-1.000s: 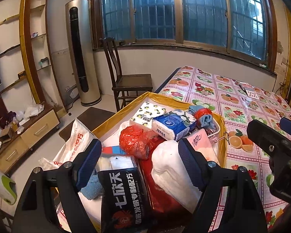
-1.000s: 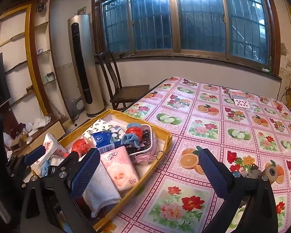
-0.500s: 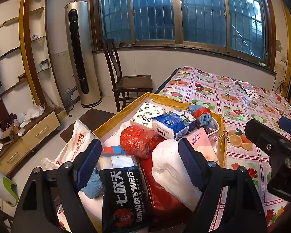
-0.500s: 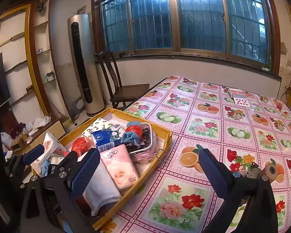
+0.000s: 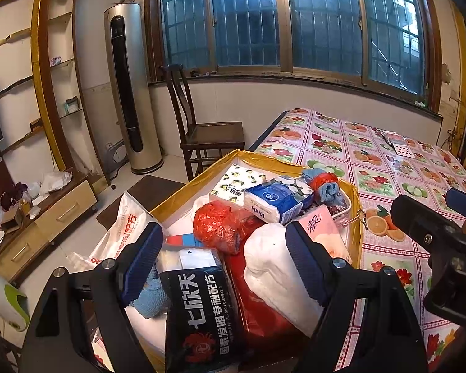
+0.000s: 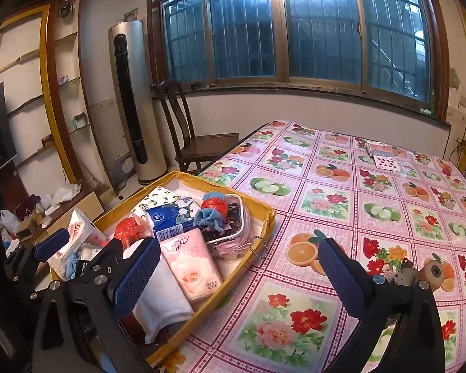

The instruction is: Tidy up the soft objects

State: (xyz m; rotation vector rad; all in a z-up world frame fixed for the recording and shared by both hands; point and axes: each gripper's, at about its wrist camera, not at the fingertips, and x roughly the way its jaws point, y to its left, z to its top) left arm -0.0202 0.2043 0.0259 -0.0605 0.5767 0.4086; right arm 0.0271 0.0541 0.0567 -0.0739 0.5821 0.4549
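Currently: left gripper (image 5: 223, 258) spread wide, empty, above black packet (image 5: 198, 307) and white folded cloth (image 5: 279, 273) in yellow tray (image 6: 258, 208) crowded with soft goods; right gripper (image 6: 239, 273) likewise spread, empty, straddling tray edge and floral tablecloth (image 6: 341, 186).

The right gripper (image 6: 237, 275), its blue-padded jaws spread wide and holding nothing, hangs over the near edge of a shallow yellow cardboard tray (image 6: 265, 217) packed with a pink rose-printed tissue pack (image 6: 191, 267) and folded white cloth (image 6: 161, 303), on a fruit-and-flower patterned tablecloth (image 6: 357, 192).
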